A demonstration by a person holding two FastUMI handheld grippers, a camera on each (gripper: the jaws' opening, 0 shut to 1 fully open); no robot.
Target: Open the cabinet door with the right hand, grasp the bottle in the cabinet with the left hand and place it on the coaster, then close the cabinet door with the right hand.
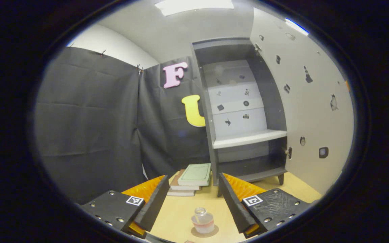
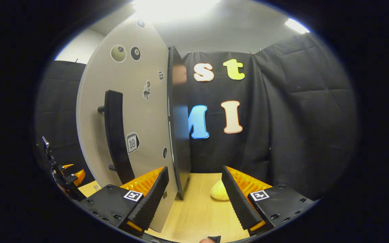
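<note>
A small clear bottle [image 1: 203, 219] stands upright on a round brown coaster [image 1: 212, 232] on the wooden table. My left gripper [image 1: 193, 177] is open just above and behind it, with a finger on each side and neither touching it. The dark grey cabinet [image 1: 211, 135] stands open; its pale shelf [image 1: 248, 138] is bare. Its door [image 1: 312, 111] is swung wide to the right. In the right gripper view the door [image 2: 137, 111] shows its outer face with a black bar handle [image 2: 115, 135]. My right gripper [image 2: 194, 168] is open, with the door's free edge [image 2: 177, 141] between its fingers, nearer the left one.
A stack of books [image 1: 189, 179] lies on the table left of the cabinet's foot. A yellow soft object [image 2: 218, 190] rests on the table beyond the right finger. The left gripper [image 2: 62, 175] appears past the door's far side. Black cloth walls close the booth.
</note>
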